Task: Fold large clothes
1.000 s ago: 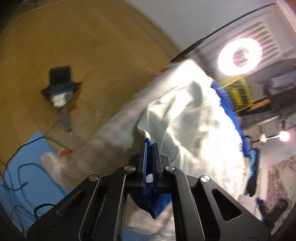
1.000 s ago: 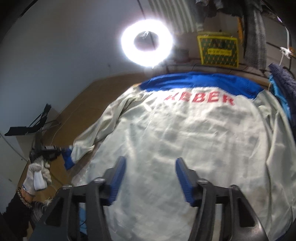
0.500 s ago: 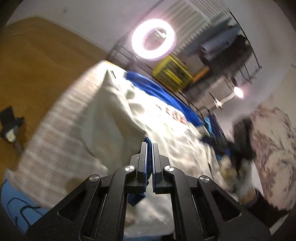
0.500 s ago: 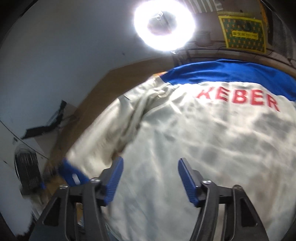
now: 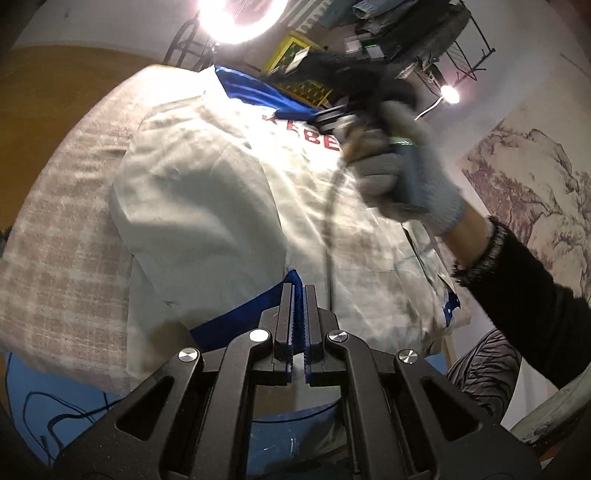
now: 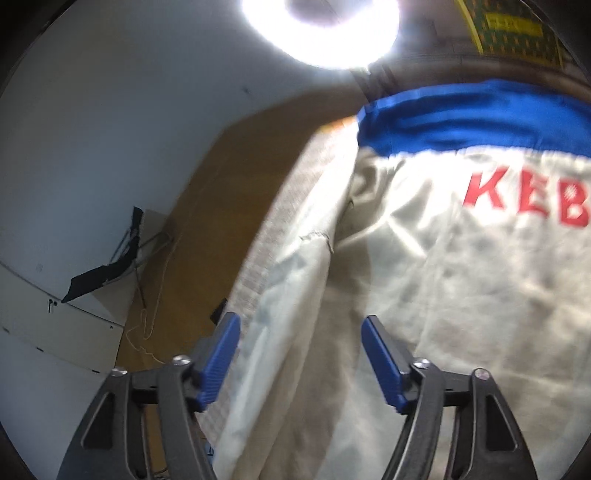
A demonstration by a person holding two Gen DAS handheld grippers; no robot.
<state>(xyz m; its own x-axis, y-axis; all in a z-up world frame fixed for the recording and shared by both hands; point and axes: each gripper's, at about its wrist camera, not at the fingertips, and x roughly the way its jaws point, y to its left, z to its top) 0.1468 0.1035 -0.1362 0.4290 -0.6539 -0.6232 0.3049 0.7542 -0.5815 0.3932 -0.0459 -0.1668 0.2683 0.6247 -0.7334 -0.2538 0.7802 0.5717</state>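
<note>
A large cream jacket (image 5: 207,192) with a blue hem band (image 5: 243,86) and red letters lies spread on a checked cloth-covered table (image 5: 62,236). My left gripper (image 5: 298,291) is shut on the jacket's blue sleeve cuff (image 5: 240,317), and the sleeve lies folded across the jacket's body. My right gripper (image 6: 301,332) is open and empty above the jacket's (image 6: 461,295) left side, near its sleeve seam (image 6: 314,236). It also shows in the left wrist view (image 5: 340,110), held in a gloved hand (image 5: 406,192) over the red letters.
The checked table cloth (image 6: 284,206) shows left of the jacket. A bright ring light (image 6: 321,29) and a yellow crate (image 6: 513,33) stand beyond the far edge. Wood floor (image 6: 207,206) lies to the left. Blue mat with cables (image 5: 44,402) lies below the near edge.
My left gripper has swung the sleeve cuff from the table's left side in over the jacket body. My right gripper has moved forward and left, staying open.
</note>
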